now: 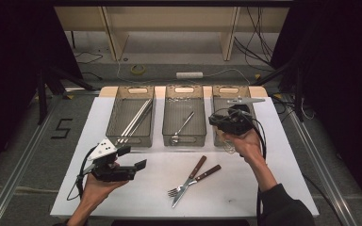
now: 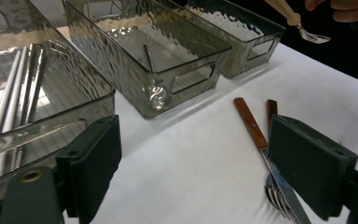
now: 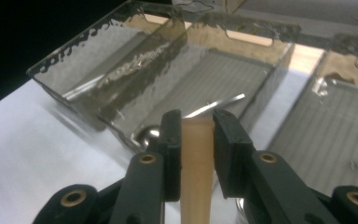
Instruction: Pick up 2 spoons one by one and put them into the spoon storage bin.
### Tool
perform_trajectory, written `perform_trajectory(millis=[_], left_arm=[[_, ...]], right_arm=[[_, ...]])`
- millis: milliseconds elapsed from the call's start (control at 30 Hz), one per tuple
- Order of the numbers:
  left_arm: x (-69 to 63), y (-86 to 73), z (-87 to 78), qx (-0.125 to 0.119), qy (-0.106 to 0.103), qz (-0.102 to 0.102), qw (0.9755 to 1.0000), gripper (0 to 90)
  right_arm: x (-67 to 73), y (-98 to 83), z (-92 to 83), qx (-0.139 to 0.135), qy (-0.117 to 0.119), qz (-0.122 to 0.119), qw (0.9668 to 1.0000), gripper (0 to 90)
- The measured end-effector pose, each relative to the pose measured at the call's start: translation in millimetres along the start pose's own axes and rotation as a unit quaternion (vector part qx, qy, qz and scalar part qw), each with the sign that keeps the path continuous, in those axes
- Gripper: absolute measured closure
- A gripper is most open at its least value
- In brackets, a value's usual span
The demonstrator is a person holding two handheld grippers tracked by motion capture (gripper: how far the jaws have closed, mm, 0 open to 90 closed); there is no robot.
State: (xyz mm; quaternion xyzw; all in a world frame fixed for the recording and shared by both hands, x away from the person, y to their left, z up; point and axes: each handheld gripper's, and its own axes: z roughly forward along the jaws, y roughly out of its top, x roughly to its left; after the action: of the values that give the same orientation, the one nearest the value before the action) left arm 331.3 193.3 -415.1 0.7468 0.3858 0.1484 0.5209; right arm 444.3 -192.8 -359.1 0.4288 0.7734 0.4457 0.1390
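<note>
My right gripper is raised over the near end of the right tray, shut on a utensil with a pale wooden handle. The left gripper view shows that utensil's metal end hanging below the hand. A knife and a fork, both with dark wooden handles, lie crossed on the white table near the front. My left gripper is held low at the front left, open and with nothing in it. Its jaws point toward the knife and the fork tines.
Three clear trays stand in a row at the back. The left tray holds several long metal rods, and the middle tray holds one metal utensil. A white sheet covers the table. Cables trail from both grippers.
</note>
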Motion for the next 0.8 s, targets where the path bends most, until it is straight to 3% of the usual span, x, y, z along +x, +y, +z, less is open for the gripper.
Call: perform_trajectory(millis=[433, 800], left_arm=[[-0.6, -3.1, -5.3, -0.011, 0.006, 0.002, 0.9999, 17.2], [-1.8, -5.5, -12.9, -0.025, 0.009, 0.01, 0.9996, 17.1]], right_arm=[[10.5, 40.3, 39.5, -0.003, 0.004, -0.014, 0.9999, 74.7], [16.0, 56.0, 76.3, -0.001, 0.01, -0.024, 0.9997, 74.6]])
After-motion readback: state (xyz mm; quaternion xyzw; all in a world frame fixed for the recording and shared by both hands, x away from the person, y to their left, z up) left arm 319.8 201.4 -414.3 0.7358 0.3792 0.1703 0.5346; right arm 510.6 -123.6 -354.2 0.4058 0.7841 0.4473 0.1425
